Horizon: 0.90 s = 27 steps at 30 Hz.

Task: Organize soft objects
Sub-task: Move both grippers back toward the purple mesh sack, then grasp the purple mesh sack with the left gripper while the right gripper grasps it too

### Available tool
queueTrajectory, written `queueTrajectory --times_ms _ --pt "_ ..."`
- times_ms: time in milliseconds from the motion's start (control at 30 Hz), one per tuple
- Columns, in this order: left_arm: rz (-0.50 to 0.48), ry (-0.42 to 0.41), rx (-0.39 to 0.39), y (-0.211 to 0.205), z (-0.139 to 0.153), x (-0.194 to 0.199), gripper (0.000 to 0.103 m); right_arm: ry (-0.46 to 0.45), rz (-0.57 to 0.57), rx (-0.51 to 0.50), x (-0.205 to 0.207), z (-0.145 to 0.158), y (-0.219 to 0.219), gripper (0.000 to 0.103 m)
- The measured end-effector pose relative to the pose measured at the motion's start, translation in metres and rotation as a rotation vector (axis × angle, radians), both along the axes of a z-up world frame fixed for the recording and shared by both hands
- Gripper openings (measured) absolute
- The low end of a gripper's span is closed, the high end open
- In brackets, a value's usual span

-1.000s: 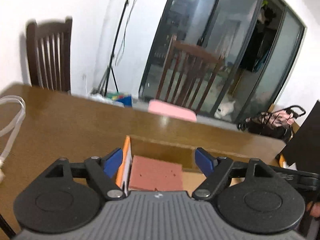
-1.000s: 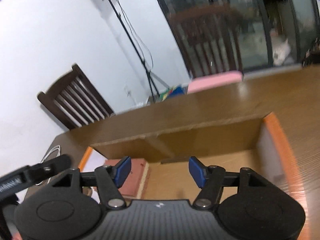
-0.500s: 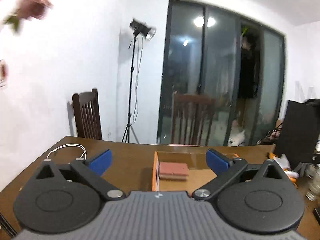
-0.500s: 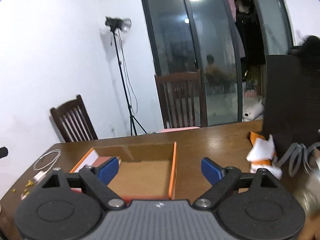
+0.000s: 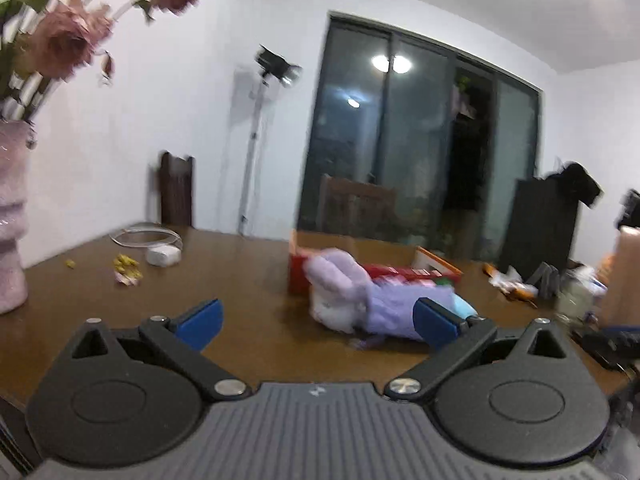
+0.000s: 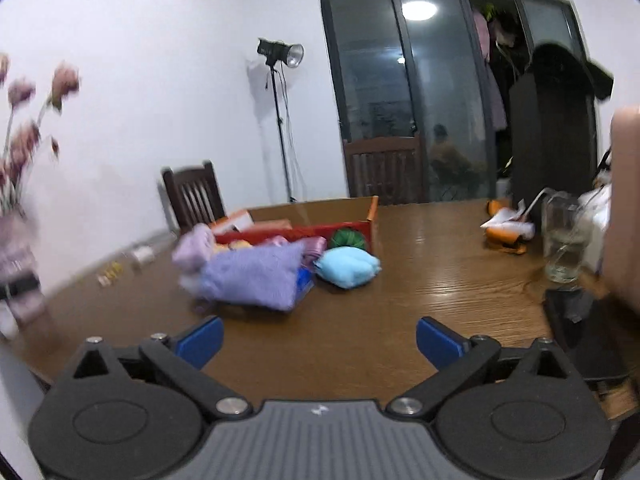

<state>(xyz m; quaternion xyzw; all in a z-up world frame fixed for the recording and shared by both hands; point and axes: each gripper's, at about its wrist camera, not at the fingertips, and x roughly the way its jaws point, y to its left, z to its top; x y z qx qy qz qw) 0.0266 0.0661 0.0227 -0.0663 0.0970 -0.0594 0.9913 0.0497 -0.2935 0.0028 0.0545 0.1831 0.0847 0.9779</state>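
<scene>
A red and orange cardboard box [image 6: 362, 226] stands mid-table, with a brick-red sponge inside. In front of it lie a purple plush toy [image 6: 252, 274], a light blue cushion [image 6: 347, 268] and a green yarn ball [image 6: 347, 239]. The plush also shows in the left wrist view [image 5: 360, 300], in front of the box [image 5: 298, 276]. My left gripper [image 5: 316, 320] is open and empty, held back near the table's near edge. My right gripper [image 6: 318, 340] is open and empty, short of the pile.
A pink vase of flowers [image 5: 12, 240] stands at the near left. A white cable and charger [image 5: 162, 256] lie far left. A glass with a straw [image 6: 564, 244] and orange wrappers [image 6: 506, 230] sit at the right. Chairs stand behind the table [image 6: 440, 300].
Both grippers have pulled back and away from the box, from right over it to the near side of the table. The plush, cushion and yarn ball have come into view.
</scene>
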Motion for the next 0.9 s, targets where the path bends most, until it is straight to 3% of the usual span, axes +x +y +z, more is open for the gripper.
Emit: queueTrajectory --times_ms 100,233,300,367,433,633,667,800,867,900 --pt "0.011 0.036 -0.029 0.002 -0.004 0.0 0.103 -0.008 0.028 0.008 0.0 0.003 0.01 0.103" --pt "0.046 0.05 0.061 -0.004 -0.012 0.012 0.103 0.003 0.049 -0.014 0.007 -0.004 0.026 0.103" --pt "0.055 0.085 0.039 -0.004 -0.018 0.022 0.103 -0.004 0.057 -0.013 0.007 -0.011 0.033 0.102" --pt "0.036 0.122 0.012 -0.005 -0.027 0.039 0.103 0.014 0.071 0.004 0.015 -0.018 0.037 0.098" --pt "0.021 0.142 0.006 -0.01 -0.032 0.052 0.103 0.056 0.091 0.008 0.029 -0.022 0.042 0.083" --pt "-0.105 0.123 -0.051 -0.029 -0.034 0.11 0.103 0.097 0.117 0.071 0.082 -0.023 0.047 0.081" --pt "-0.114 0.154 -0.055 -0.036 -0.036 0.128 0.103 0.106 0.115 0.09 0.096 -0.024 0.048 0.08" --pt "-0.178 0.251 -0.126 -0.054 -0.042 0.188 0.087 0.129 0.079 0.163 0.151 -0.025 0.05 0.074" --pt "-0.206 0.294 -0.21 -0.057 -0.048 0.213 0.073 0.131 0.083 0.199 0.173 -0.025 0.049 0.073" --pt "-0.209 0.336 -0.247 -0.057 -0.052 0.224 0.058 0.14 0.084 0.214 0.185 -0.026 0.049 0.073"
